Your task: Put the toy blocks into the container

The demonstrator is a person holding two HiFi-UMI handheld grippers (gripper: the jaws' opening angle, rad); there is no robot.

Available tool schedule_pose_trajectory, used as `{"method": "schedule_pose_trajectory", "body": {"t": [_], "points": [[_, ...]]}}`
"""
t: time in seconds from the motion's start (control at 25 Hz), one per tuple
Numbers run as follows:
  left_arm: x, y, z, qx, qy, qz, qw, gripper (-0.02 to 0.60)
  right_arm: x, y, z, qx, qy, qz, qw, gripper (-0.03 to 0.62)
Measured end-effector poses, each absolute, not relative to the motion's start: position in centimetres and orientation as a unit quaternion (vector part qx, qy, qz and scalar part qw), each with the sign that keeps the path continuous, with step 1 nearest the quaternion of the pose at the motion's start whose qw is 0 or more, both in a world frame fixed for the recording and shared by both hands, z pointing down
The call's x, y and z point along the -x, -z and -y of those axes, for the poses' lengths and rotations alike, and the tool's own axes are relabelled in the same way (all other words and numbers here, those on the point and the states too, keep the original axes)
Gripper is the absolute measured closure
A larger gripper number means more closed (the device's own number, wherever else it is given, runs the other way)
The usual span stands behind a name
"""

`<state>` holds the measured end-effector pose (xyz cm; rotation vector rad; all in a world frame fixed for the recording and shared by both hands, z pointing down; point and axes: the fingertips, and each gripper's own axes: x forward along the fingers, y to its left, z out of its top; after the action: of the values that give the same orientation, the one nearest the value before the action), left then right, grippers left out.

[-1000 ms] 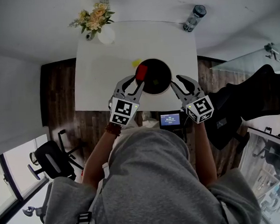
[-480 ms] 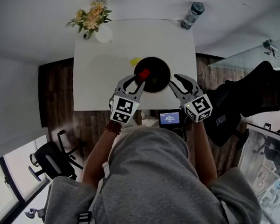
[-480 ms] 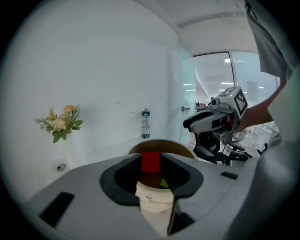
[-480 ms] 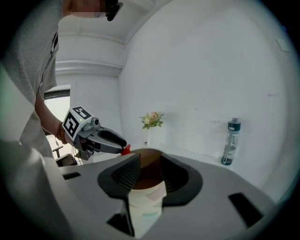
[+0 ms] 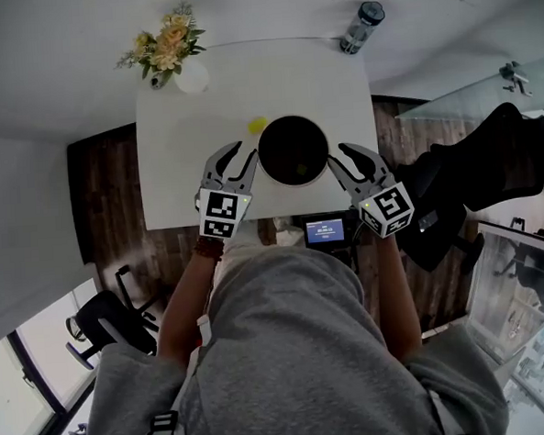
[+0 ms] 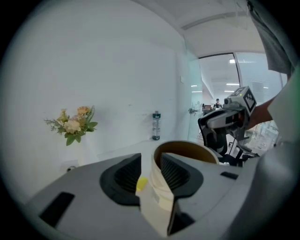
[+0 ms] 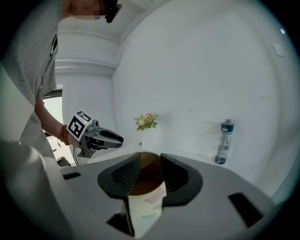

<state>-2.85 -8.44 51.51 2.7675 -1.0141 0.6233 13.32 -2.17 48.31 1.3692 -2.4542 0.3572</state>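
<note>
A round dark container point(image 5: 321, 166) stands near the front edge of the white table point(image 5: 184, 125). Its inside is dark, and a small yellowish spot shows on its floor. A yellow block point(image 5: 257, 125) lies on the table just beyond its left rim. My left gripper point(image 5: 243, 154) is left of the container, open and empty. In the left gripper view the yellow block point(image 6: 142, 183) shows through the gap, with the container point(image 6: 206, 153) beyond the right jaw. My right gripper point(image 5: 340, 157) is beside the container's right rim, open. In the right gripper view the container point(image 7: 146, 193) fills the gap.
A white vase of flowers point(image 5: 172, 54) stands at the table's far left corner and a water bottle point(image 5: 356, 27) at the far right. A small screen point(image 5: 327, 229) sits below the table's front edge. Office chairs point(image 5: 472, 177) stand to the right.
The red block held in my left gripper over the container's rim is gone from the jaws and out of sight. My left gripper has drawn back to the left. The right gripper stayed.
</note>
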Motion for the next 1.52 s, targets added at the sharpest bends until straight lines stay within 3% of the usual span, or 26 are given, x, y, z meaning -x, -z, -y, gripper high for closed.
{"method": "schedule_pose_trajectory", "body": {"t": [0.44,0.88,1.24,1.52], "points": [[5.8,-57.2,14.2,-0.932,-0.265,0.246,0.038,0.445,-13.5,-47.8,1.5,-0.562,-0.158,0.794,0.169,0.461],[2.7,-65.5,16.0,-0.937,-0.339,0.087,-0.001,0.419,-10.5,-48.0,-0.2,-0.624,-0.191,0.737,0.176,0.460],[1.3,-70.6,16.5,-0.927,-0.371,0.046,0.022,0.414,-7.3,-48.1,-0.1,-0.647,-0.201,0.714,0.176,0.459],[0.4,-73.2,16.3,-0.916,-0.398,0.042,0.000,0.408,-7.1,-48.0,-0.8,-0.662,-0.209,0.697,0.179,0.460]]}}
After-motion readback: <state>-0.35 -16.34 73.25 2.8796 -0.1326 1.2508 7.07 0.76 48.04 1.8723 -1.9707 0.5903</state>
